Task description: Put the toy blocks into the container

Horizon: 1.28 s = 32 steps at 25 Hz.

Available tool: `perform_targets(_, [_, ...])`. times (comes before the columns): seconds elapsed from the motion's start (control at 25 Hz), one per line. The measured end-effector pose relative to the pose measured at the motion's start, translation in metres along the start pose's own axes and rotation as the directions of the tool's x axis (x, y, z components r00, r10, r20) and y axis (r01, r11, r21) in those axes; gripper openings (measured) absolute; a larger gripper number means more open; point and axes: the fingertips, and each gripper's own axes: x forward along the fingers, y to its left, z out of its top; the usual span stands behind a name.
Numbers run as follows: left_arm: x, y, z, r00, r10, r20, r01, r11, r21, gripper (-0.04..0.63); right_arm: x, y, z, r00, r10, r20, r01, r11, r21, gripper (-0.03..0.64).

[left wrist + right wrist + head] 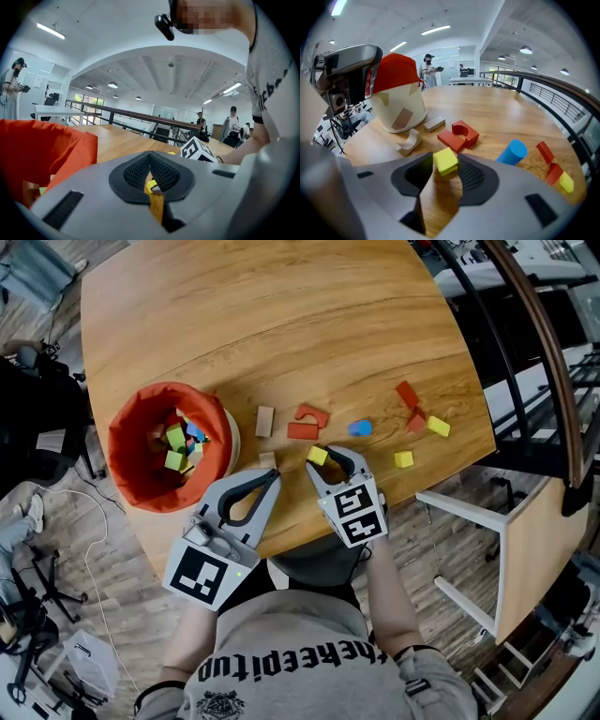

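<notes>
An orange-lined container (127, 442) stands at the table's left with several coloured blocks in it. My right gripper (325, 458) is shut on a yellow cube (318, 456) near the front edge; in the right gripper view the cube (445, 161) sits between both pads. My left gripper (273, 476) is shut with nothing in it, just right of the container and close to the right gripper. Loose on the table lie a red arch (313, 414), a red bar (302, 431), a blue cylinder (360, 427), a beige block (265, 421) and a beige arch (407, 142).
At the right lie two more red blocks (406, 394) (416, 422) and two yellow blocks (438, 426) (403, 458). The wooden table (281, 315) ends right under the grippers. A white chair frame (469, 521) stands at the table's right corner.
</notes>
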Motion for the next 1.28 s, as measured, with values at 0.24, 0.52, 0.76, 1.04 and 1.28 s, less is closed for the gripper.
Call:
perform_targets(0.24, [-0.006, -0.004, 0.005, 1.0, -0.01, 0.017, 0.009, 1.0, 0.016, 0.014, -0.015, 0.005, 0.012, 0.999, -0.008, 0.046, 0.008, 1.0, 0.004, 0.17])
perform_targets(0.52, [-0.016, -0.008, 0.012, 0.999, -0.021, 0.04, 0.02, 0.999, 0.038, 0.014, -0.038, 0.017, 0.038, 0.993, -0.008, 0.12, 0.009, 1.0, -0.008, 0.17])
perform_targets(0.76, [-0.03, -0.009, 0.016, 0.998, -0.022, 0.061, 0.019, 0.999, 0.046, 0.014, -0.054, 0.033, 0.064, 0.983, 0.001, 0.186, 0.005, 0.999, -0.032, 0.17])
perform_targets(1.04, [-0.047, -0.007, 0.02, 0.996, -0.009, 0.086, 0.004, 0.999, 0.051, 0.014, -0.076, 0.051, 0.102, 0.962, 0.016, 0.274, 0.004, 0.997, -0.073, 0.17])
perform_targets(1.28, [-0.065, -0.003, 0.022, 0.994, 0.016, 0.104, -0.021, 0.998, 0.053, 0.014, -0.089, 0.069, 0.128, 0.945, 0.035, 0.326, 0.002, 0.994, -0.113, 0.17])
